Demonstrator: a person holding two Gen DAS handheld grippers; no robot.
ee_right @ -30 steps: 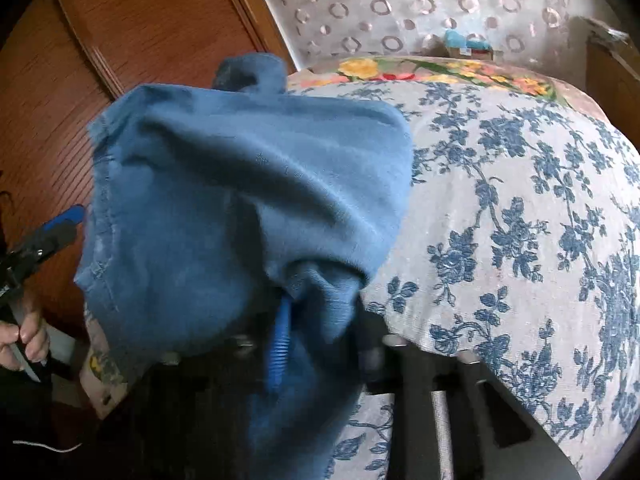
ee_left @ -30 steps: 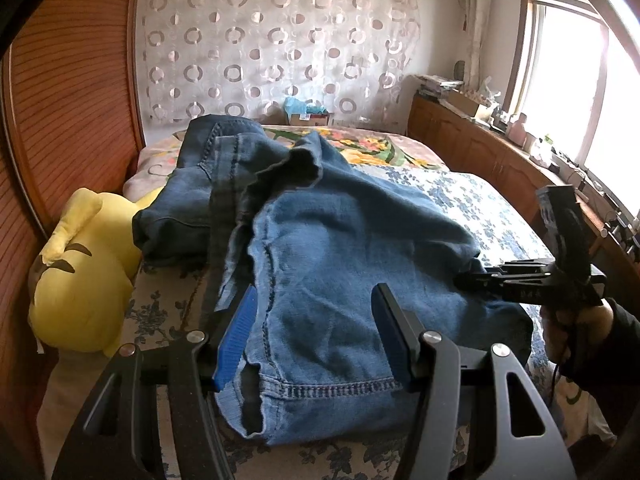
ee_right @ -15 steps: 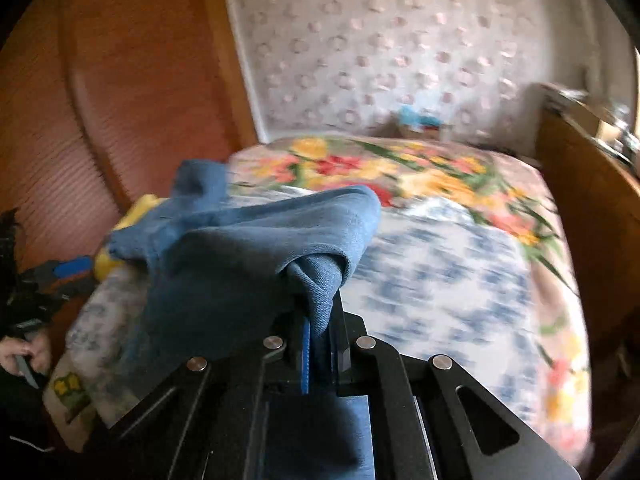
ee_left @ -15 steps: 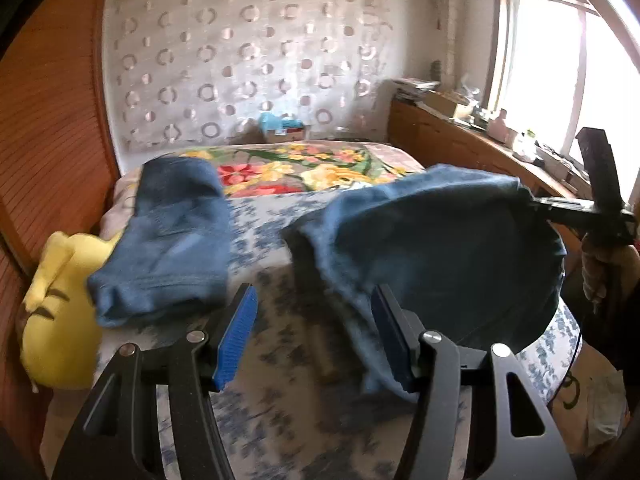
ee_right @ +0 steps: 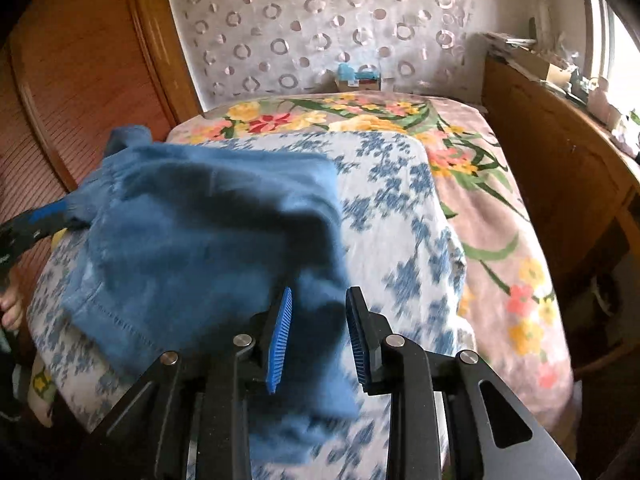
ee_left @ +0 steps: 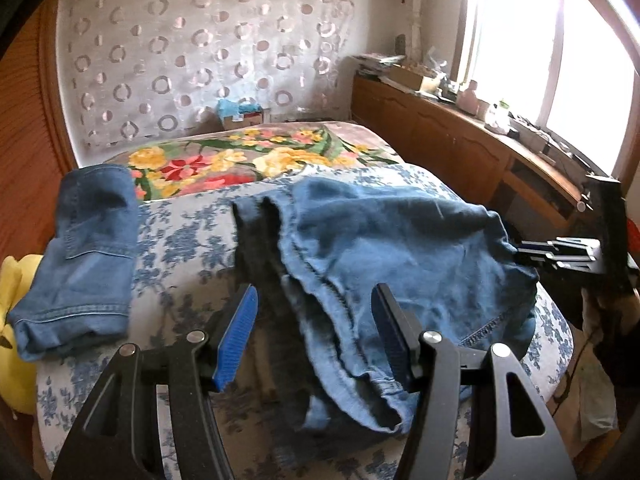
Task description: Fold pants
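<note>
My left gripper (ee_left: 314, 334) hangs with jaws wide, gripping nothing, just above the near edge of the pants (ee_left: 384, 248). My right gripper (ee_right: 318, 336) has jaws parted, denim lying blurred between them. The pants lie rumpled on the bed (ee_left: 192, 236); folded jeans (ee_left: 84, 256) sit far left.

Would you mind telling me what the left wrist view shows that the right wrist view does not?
Only the left wrist view shows the folded jeans lying apart at the bed's left side, the yellow plush toy and the bright window. Only the right wrist view shows the right gripper open over the crumpled pants. Both show those pants, the blue-flowered bedspread, the floral blanket and the left gripper, open.
</note>
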